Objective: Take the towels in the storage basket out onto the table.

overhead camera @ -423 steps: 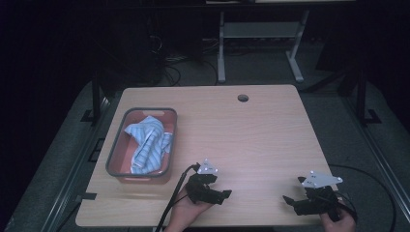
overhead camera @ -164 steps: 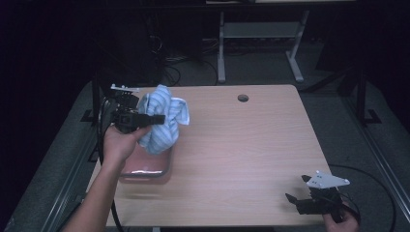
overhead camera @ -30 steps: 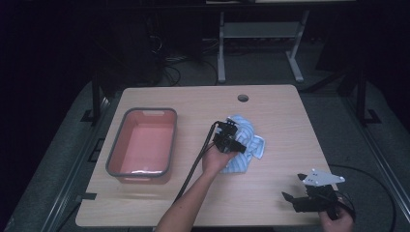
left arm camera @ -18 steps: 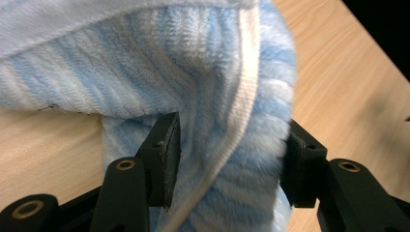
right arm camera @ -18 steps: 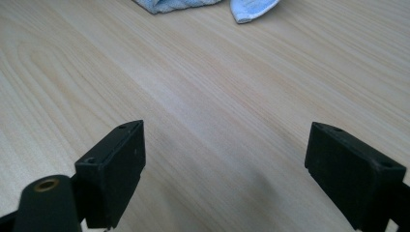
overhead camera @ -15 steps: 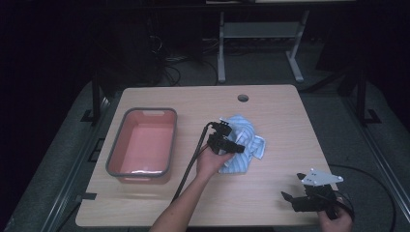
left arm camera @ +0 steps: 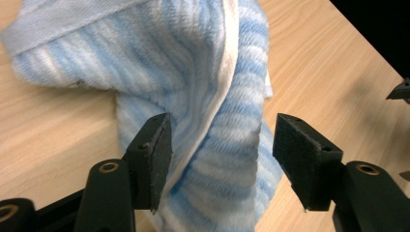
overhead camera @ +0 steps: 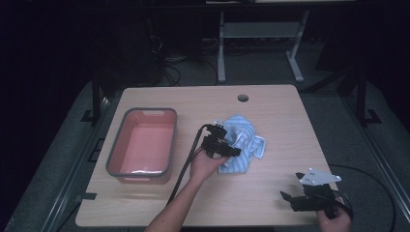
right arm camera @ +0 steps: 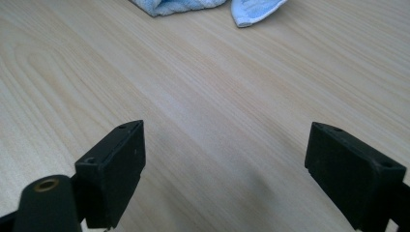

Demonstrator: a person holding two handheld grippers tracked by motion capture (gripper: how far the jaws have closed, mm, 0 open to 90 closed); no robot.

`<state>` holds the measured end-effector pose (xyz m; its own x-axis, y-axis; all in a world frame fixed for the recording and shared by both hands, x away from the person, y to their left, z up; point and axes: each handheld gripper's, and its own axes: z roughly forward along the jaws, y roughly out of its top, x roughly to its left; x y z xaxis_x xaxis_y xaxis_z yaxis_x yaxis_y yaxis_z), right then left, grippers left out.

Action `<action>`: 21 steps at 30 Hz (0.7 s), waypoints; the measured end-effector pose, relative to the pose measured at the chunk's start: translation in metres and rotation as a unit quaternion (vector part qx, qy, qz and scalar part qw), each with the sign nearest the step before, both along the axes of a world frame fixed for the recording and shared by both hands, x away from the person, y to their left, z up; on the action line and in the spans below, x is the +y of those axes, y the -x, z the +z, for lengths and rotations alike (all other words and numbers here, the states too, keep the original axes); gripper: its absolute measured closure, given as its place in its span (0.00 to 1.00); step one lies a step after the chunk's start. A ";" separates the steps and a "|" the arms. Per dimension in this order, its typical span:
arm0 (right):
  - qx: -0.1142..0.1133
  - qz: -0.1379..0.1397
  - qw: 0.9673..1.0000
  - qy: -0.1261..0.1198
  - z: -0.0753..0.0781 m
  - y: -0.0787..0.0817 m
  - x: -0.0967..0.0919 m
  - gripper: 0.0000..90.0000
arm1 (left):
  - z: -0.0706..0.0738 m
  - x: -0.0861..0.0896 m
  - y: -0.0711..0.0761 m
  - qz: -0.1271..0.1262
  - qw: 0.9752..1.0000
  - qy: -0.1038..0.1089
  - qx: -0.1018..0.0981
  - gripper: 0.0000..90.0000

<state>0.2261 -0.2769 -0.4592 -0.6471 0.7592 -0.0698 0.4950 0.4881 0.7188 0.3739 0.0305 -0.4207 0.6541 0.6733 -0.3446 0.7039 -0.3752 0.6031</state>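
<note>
One crumpled blue-and-white striped terry towel [overhead camera: 240, 144] lies near the middle of the one light wooden table [overhead camera: 270, 193] in the high view, well apart from the one salmon-pink plastic tub with a grey rim [overhead camera: 143, 144] at its left. Two black grippers show: the left gripper [overhead camera: 231, 151] sits at the towel's left edge, the right gripper [overhead camera: 289, 199] rests near the table's front right corner, far from the cloth.

In the left gripper view, two pads [left arm camera: 159, 145] stand apart, having just been opening; a fold of towel [left arm camera: 212, 121] lies between them, not pressed.

In the right gripper view, two jaws are spread wide over bare wood with nothing between them; two towel ends [right arm camera: 203, 6] lie at the top edge.
</note>
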 end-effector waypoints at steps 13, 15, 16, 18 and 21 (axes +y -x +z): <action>0.002 0.004 1.000 0.003 -0.001 -0.002 0.003 0.15 | -0.003 0.014 0.016 -0.011 1.000 0.005 -0.002 0.38; 0.002 0.004 1.000 0.004 -0.001 -0.002 0.003 0.15 | -0.003 0.017 0.018 -0.013 1.000 -0.004 -0.007 0.37; 0.002 0.004 1.000 0.003 -0.001 -0.002 0.003 0.15 | -0.003 0.018 0.019 -0.007 1.000 0.001 -0.006 0.37; 0.002 0.002 1.000 0.004 -0.001 -0.001 0.002 0.15 | -0.003 0.023 0.020 -0.005 1.000 -0.001 -0.008 0.37; 0.001 0.001 1.000 0.003 -0.001 -0.001 0.002 0.15 | -0.003 0.029 0.023 -0.004 1.000 -0.004 -0.011 0.36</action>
